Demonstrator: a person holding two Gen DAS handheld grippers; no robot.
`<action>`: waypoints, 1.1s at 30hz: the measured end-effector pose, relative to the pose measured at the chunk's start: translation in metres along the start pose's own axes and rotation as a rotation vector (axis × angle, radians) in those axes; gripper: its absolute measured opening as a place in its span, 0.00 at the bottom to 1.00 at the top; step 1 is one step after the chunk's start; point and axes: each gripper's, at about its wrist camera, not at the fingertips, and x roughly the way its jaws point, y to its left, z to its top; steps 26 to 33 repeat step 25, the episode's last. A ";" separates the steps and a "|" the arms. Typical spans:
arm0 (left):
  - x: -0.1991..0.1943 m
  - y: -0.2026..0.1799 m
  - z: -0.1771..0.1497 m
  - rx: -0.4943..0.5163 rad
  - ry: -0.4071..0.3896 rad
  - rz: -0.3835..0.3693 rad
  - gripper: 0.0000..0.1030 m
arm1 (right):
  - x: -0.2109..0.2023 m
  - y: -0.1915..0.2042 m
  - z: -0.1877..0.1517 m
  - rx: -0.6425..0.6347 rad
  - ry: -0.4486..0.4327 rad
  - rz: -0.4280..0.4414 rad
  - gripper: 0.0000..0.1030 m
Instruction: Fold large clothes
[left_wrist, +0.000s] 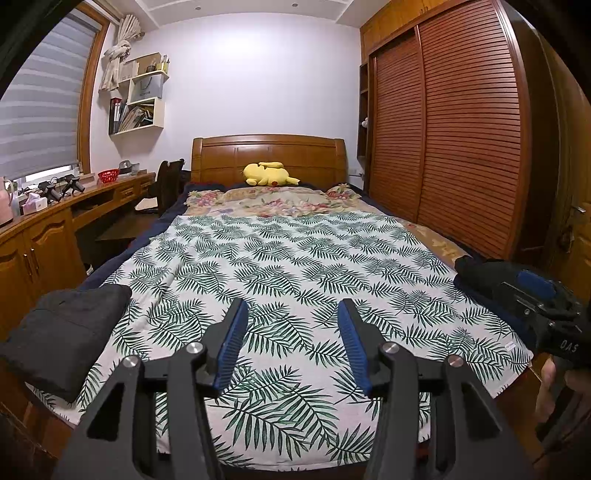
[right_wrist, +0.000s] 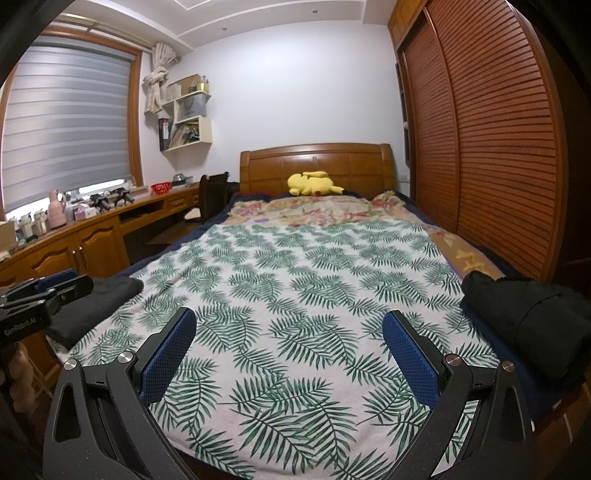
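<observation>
Bedroom, bed (left_wrist: 295, 258) running lengthwise away from both cameras toward a wooden headboard (left_wrist: 269, 155), leaf-print sheet (left_wrist: 280, 266) spread flat over it. Task items: a dark grey folded garment (left_wrist: 62, 332) lies at the near left corner of the bed, a rough rectangle, its long axis running along the bed's left edge, near end hanging slightly off the foot. A black bundled garment (right_wrist: 532, 321) sits at the near right edge on top of something navy, lumpy, its long axis roughly along the right edge; which end is collar or hem cannot be told. The two are well apart, bare sheet between them. Left gripper (left_wrist: 293, 332) hovers over the foot of the bed, jaws about half parted, nothing between the blue pads. Right gripper (right_wrist: 288, 347) likewise over the sheet, jaws spread wide, holding nothing. Beyond: yellow plush toy (left_wrist: 267, 174) by the headboard, floral blanket (left_wrist: 273, 201) just in front of it, slatted wardrobe (left_wrist: 461, 140) on the right, desk (left_wrist: 74, 206) and window blind (left_wrist: 40, 107) on the left.
</observation>
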 end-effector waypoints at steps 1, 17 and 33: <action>0.000 0.000 0.000 0.000 0.000 -0.001 0.49 | 0.000 0.000 0.000 0.000 0.000 0.000 0.99; 0.000 -0.001 0.001 0.003 -0.002 0.002 0.49 | -0.001 0.001 0.002 0.004 -0.004 0.004 0.99; -0.001 -0.001 0.002 0.002 -0.003 0.002 0.49 | -0.001 0.000 0.001 0.004 -0.005 0.005 0.99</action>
